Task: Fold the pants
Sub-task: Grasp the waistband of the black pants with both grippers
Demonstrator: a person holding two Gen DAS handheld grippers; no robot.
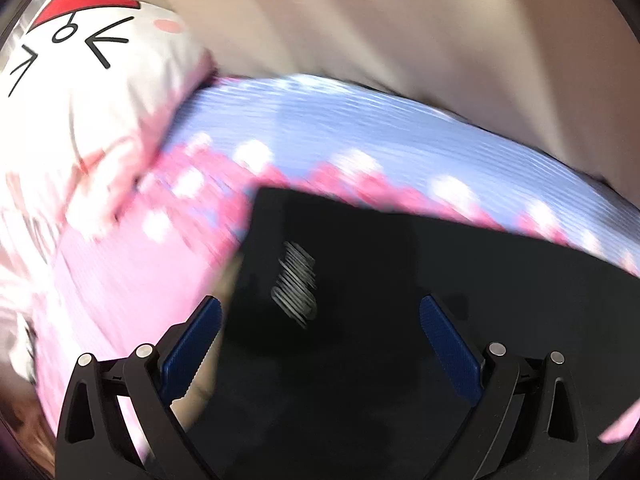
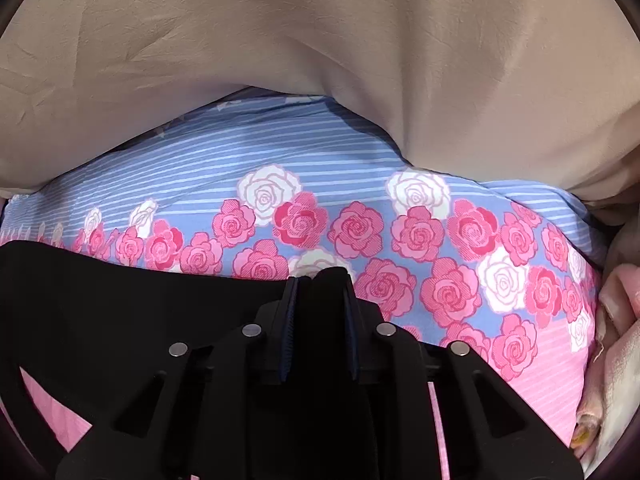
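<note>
Jaws first: right gripper (image 2: pixel 320 280) has its jaws drawn narrow, pinching a bunched ridge of the black pants (image 2: pixel 120 300) between the pads; left gripper (image 1: pixel 320 320) stands wide, blue pads apart w/ nothing between them but pants fabric lying flat beneath. No earlier frame, so progress is a judgement: pants look laid out flat w/ straight edges just ahead of both jaw sets, maybe already halved, but can't tell how many layers; right side looks ready to lift an edge, left hasn't grabbed yet, so most of the fold seems left. Largest to smallest: beige cover (image 2: pixel 320 40) well ahead of jaws, soft, matte, creased, sagging in a heap. Bedsheet (image 2: pixel 320 152) under and ahead of pants, smooth cotton-type, blue stripes, band of pink/white roses, pink stripes nearer. Pants: matte black, thin, limp, small pale print (image 1: pixel 296 284) between left jaws, blurred, unreadable. Cartoon-face pillow (image 1: pixel 80 80) ahead-left of left jaws, plump, white/red. Person's fingers (image 2: pixel 618 296) far right of right jaws.
</note>
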